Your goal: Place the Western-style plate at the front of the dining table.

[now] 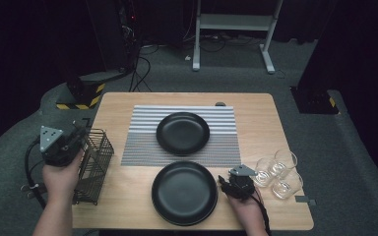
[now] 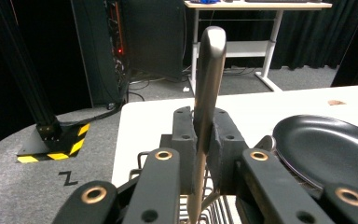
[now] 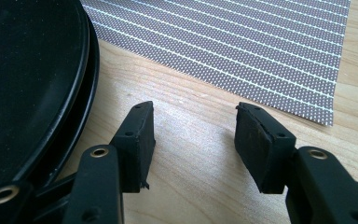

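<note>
Wire caddy [image 1: 94,164]: utensil [image 2: 208,93] pinched by left gripper [image 2: 204,140] above | right gripper [image 3: 193,140] spread, empty

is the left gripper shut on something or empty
Shut on something: the left gripper clamps a metal utensil handle between its pads, above the wire basket.

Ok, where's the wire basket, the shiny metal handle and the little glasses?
wire basket [image 1: 94,167], high view, on its side mesh.
metal handle [image 2: 208,79], left gripper view, on its upper shaft above the jaws.
glasses [image 1: 281,161], high view, on the rim of the far one.
</note>
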The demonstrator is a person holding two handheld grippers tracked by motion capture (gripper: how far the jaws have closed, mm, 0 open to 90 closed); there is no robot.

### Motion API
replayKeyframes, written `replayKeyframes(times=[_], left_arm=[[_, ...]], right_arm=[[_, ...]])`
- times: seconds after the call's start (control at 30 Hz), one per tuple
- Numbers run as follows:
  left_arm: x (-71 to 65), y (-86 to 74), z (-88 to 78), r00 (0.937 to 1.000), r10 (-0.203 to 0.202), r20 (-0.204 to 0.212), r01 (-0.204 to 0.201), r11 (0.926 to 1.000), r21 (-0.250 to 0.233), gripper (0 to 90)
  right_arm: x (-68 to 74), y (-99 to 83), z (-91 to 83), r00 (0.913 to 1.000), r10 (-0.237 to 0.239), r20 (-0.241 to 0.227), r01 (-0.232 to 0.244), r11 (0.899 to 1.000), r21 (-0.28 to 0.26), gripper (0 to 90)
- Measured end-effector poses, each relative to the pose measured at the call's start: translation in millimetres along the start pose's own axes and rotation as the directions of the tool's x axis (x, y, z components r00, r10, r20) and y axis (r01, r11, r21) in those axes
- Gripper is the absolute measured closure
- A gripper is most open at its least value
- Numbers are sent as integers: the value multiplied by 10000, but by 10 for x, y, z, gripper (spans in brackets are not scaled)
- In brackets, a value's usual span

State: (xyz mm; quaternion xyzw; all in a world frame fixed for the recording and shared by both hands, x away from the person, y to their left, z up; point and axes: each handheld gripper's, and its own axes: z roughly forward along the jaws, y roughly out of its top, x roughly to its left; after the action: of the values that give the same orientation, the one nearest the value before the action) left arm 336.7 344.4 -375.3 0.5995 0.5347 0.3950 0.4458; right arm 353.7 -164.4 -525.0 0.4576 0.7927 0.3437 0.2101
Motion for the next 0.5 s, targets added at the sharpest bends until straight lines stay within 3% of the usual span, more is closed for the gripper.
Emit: replayKeyframes(times=[0.17,0.5], left_arm=[[-8,0,-23,10000,55,-33,-55,9999,-114,830],[22,35,-89,9997,-218,49,221,9979,-605,832]], right_arm=[[1,0,0,10000,-3,4,3,10000,3,473],[1,0,0,10000,-14,4,14,10000,9,473]])
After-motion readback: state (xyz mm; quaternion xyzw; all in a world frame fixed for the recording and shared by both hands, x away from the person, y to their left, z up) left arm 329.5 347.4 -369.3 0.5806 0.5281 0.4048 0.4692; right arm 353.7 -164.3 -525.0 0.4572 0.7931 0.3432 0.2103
